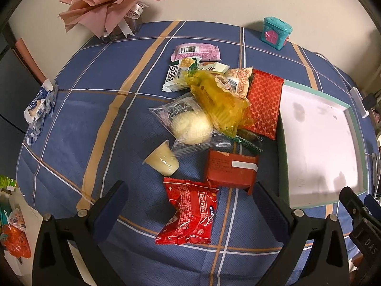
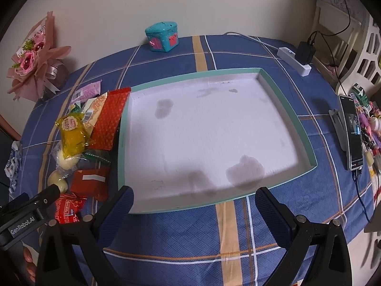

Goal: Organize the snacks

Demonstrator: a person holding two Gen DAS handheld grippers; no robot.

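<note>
Both tools were wide open and held nothing: your left tool (image 1: 188,200) hung over the near end of the snack pile, its fingers straddling the red pack (image 1: 190,214), and your right tool (image 2: 194,205) hovered at the near rim of the tray (image 2: 122,131), which was bare inside apart from some dark stains. None of the snacks had gone in yet; they lay heaped on the bench (image 1: 95,119) just left of the tray. The red pack lay alone nearest you, touching nothing I could make out except perhaps the red box (image 1: 229,170) behind it. Further in, things overlapped: the yellow bag (image 1: 221,100) lay across the bun wrapper (image 1: 190,124) and against the patterned red packet (image 1: 264,102), and the jelly cup (image 1: 163,162) lay on its side at the bun wrapper's corner. The risk, as I judged it, was in the slick film: pinch the puffy red pack too near an edge and it could squirt out of the fingers or crush. Reaching deeper first would likely drag neighbours along or set the cup rolling toward the bench edge. With both tools close together near the tray corner, they could also knock each other.
</note>
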